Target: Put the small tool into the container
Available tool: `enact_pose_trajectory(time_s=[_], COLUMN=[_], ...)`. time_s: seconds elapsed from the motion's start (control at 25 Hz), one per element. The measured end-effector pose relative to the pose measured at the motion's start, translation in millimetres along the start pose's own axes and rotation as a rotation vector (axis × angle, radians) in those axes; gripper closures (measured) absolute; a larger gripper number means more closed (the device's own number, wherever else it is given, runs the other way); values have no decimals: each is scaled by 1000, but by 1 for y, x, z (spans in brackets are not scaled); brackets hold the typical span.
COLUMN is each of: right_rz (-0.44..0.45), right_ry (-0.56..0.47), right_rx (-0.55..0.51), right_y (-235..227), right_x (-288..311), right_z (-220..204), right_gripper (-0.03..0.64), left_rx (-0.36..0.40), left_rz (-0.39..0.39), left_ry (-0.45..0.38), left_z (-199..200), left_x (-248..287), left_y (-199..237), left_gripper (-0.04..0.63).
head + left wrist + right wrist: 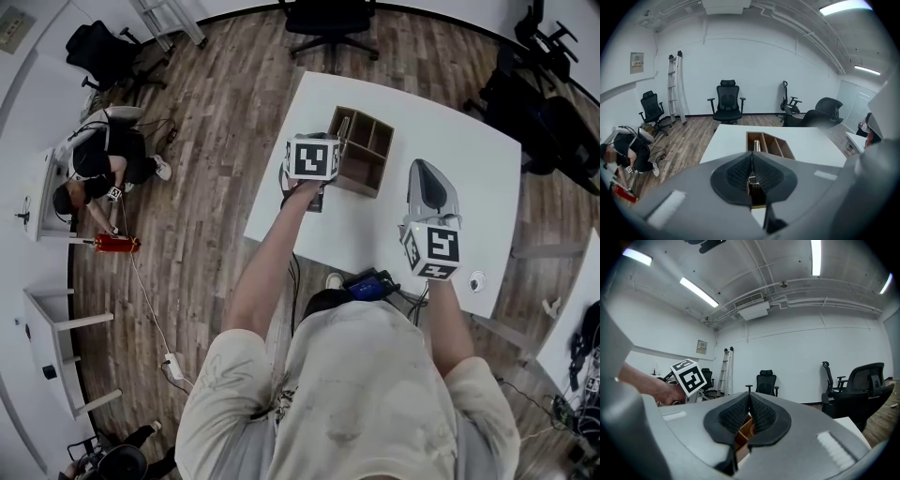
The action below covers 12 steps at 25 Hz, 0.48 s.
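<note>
A white rectangular table (pixel 469 159) stands on a brown wood-plank floor (pixel 216 141). Near its right near edge lies a small round white disc (pixel 477 280), and at the near edge sits a blue and black device (pixel 370 284). A black swivel office chair (pixel 328 23) stands beyond the far edge, and more black chairs (pixel 553 122) crowd the right. At the far left a silver folding ladder (pixel 675 86) leans on the white wall, beside a framed wall notice (pixel 636 62). On the left a person (pixel 98 169) crouches on the floor, a red cylinder (pixel 115 245) just beside them. A white power strip (pixel 173 366) lies on the near floor. Long ceiling strip lights (pixel 698 292) glow overhead.
</note>
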State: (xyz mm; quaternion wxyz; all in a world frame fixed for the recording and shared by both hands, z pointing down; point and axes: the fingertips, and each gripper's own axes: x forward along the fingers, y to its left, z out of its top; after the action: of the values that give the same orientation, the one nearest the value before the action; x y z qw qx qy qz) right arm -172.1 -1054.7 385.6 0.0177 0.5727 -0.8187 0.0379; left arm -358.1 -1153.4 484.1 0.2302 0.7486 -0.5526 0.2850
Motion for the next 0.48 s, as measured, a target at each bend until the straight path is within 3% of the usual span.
enact_pose_trajectory(time_s=[0.2, 0.48], right_rz=[-1, -6], right_ry=[-5, -6], right_rx=[-1, -5], right_y=[-11, 21], right_x=[-7, -9], right_z=[4, 5], right_gripper=[611, 611], left_rx=[46, 14], left_rz=[37, -6], left_ry=[-89, -191], left_z=[18, 19], left_x=[-20, -57], left_y=[-16, -8], left_gripper=[575, 575])
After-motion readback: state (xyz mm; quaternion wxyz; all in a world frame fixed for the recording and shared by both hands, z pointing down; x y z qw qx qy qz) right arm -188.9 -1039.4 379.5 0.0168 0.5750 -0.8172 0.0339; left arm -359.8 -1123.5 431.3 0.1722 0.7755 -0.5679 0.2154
